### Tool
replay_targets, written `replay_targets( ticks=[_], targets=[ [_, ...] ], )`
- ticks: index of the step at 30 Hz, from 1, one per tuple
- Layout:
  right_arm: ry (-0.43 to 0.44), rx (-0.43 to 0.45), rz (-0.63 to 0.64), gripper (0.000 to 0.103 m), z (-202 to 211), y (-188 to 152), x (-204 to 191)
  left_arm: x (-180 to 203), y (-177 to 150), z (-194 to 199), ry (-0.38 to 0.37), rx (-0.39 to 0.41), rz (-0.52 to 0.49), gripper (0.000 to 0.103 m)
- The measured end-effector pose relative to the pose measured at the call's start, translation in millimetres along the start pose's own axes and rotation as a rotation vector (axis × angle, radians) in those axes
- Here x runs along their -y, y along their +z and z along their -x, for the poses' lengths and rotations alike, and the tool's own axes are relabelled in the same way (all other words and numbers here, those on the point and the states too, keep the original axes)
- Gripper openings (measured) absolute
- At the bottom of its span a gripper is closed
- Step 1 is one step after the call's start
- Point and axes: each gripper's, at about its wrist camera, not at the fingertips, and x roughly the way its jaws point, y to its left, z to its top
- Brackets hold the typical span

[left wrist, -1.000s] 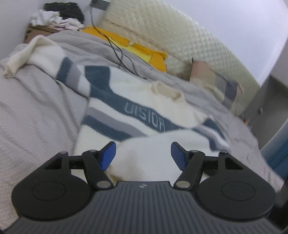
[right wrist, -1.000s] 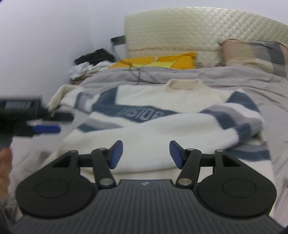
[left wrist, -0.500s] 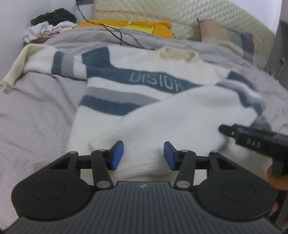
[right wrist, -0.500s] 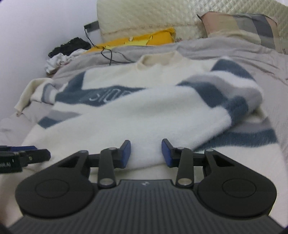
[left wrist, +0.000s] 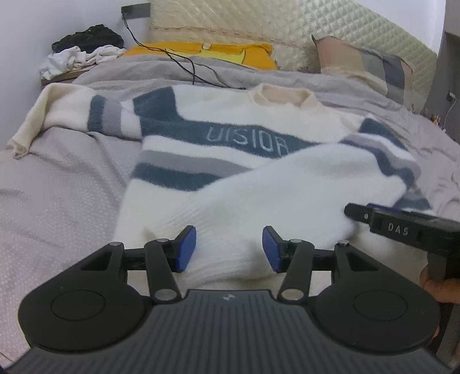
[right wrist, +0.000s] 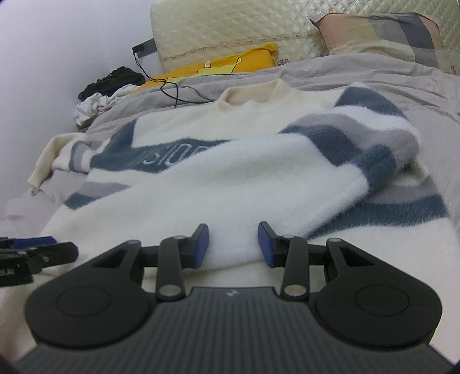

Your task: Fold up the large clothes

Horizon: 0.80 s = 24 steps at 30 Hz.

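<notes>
Left gripper [left wrist: 229, 248]: nearest the lens; blue pads apart, ribbed sweater hem lying between them; pads seem to touch the knit at each side, but a real pinch cannot be confirmed.
Right gripper [right wrist: 233, 244]: blue pads either side of a raised fold of white knit; whether they press it cannot be told. In the left wrist view its body carries the raised letters "DAS", with part of a hand [left wrist: 437, 287] at the frame edge.
Sweater [left wrist: 230, 161]: white fluffy knit with blue and grey stripes, lying on the bed, front up. Long axis runs from hem (near, at the grippers) to cream collar (far).
Sweater, writing: pale letters on the chest's blue band, reading roughly "UISION".
Sweater, sleeves: one sleeve folded across the body toward the hem; the other stretched out to the left, cuff on the blanket.
Blanket [left wrist: 57, 201]: grey, textured, covers the bed under the sweater.
Cable [left wrist: 184, 61]: black, trails over the blanket beyond the collar.
Yellow cushion [left wrist: 218, 53]: far, against the quilted headboard [left wrist: 287, 26].
Checked pillow [left wrist: 365, 66]: far right.
Clothes heap [left wrist: 83, 50]: far left corner, black over white; what it sits on is unclear.
</notes>
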Motion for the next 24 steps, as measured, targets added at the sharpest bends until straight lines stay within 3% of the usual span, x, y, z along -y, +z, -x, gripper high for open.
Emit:
replay_targets(
  ticks=[6, 11, 14, 20, 24],
  targets=[
    [0.007, -0.001, -0.004, 0.04, 2.2, 0.6, 0.0, -11.4, 15.7, 4.9, 0.08, 0.035, -0.017, 0.061],
    [0.012, 0.002, -0.001, 0.041, 2.8, -0.3, 0.5, -34.9, 49.1, -5.7, 0.155, 0.01, -0.041, 0.063],
    [0.016, 0.001, -0.01, 0.041, 2.6, -0.4, 1.8, -63.3, 70.7, -13.1, 0.218, 0.006, -0.03, 0.063],
    [0.001, 0.001, 0.003, 0.041, 0.7, 0.0, -2.1, -137.6, 102.4, -31.7, 0.435, 0.011, -0.069, 0.065],
    [-0.007, 0.002, 0.008, 0.041, -2.1, 1.3, -2.8, -190.4, 118.7, -43.6, 0.529, -0.001, -0.039, 0.065]
  ],
)
